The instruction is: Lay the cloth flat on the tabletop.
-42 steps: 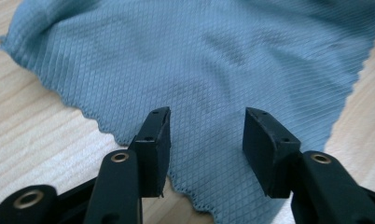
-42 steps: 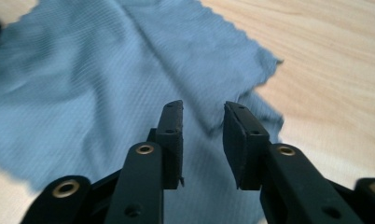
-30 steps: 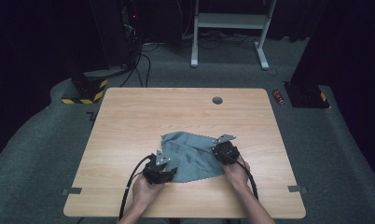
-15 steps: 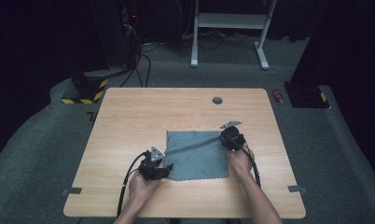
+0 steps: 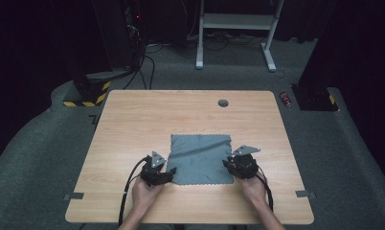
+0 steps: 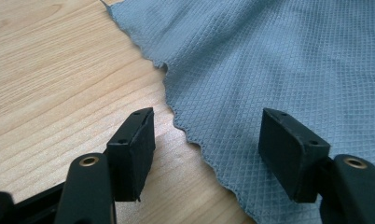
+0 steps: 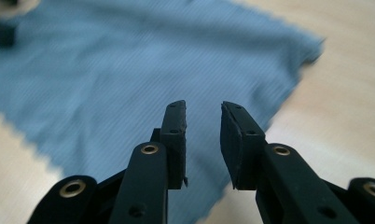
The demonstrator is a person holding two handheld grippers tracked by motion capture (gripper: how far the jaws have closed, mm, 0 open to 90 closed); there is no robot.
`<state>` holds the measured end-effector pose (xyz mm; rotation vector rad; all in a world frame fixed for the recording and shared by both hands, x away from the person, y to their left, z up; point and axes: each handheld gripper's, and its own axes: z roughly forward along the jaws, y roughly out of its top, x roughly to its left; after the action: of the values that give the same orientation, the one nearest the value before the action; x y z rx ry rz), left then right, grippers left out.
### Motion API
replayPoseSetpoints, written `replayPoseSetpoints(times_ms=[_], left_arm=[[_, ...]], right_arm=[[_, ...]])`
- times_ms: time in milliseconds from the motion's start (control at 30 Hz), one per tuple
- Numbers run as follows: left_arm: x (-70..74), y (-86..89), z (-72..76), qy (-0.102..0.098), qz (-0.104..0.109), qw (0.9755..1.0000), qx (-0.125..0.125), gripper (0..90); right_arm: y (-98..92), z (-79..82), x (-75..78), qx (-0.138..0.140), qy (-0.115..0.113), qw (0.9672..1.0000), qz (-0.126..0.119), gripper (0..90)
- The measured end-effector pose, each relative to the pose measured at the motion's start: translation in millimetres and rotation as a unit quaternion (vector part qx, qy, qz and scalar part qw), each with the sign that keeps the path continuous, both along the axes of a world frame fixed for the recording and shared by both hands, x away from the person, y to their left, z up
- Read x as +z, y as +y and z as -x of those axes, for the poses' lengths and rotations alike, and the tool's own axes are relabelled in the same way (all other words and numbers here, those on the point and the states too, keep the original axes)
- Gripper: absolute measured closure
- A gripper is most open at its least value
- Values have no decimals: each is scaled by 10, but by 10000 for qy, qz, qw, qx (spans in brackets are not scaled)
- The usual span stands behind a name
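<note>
Grey-blue cloth (image 5: 200, 158) flat on table

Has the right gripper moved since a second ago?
Yes. In the high view the right gripper has drifted right toward the table's right edge, to the now flat cloth's right side. Its jaws have just been opening, with nothing between them.

A light wooden tabletop (image 5: 181, 120) stands on grey carpet (image 5: 47, 158). Behind it, in dark surroundings, are a white frame (image 5: 238, 21), black cables (image 5: 145, 67) and a yellow-black striped base (image 5: 87, 93).
</note>
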<state>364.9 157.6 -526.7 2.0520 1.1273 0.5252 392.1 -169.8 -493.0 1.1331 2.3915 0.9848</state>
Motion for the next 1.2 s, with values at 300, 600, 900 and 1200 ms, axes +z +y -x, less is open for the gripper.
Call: replayPoseSetpoints(times_ms=[300,600,900,1200], left_arm=[[0,0,0,3,0,10000,8,360],[60,-16,80,11,-26,9997,-260,390],[65,-35,289,101,-171,9960,-872,603],[140,-135,162,357,-374,9915,-1197,900]], right_arm=[[0,215,-203,126,134,9997,128,796],[-116,403,-186,204,157,9994,238,859],[-15,332,-141,249,39,9996,109,745],[68,237,-208,278,60,9995,160,734]])
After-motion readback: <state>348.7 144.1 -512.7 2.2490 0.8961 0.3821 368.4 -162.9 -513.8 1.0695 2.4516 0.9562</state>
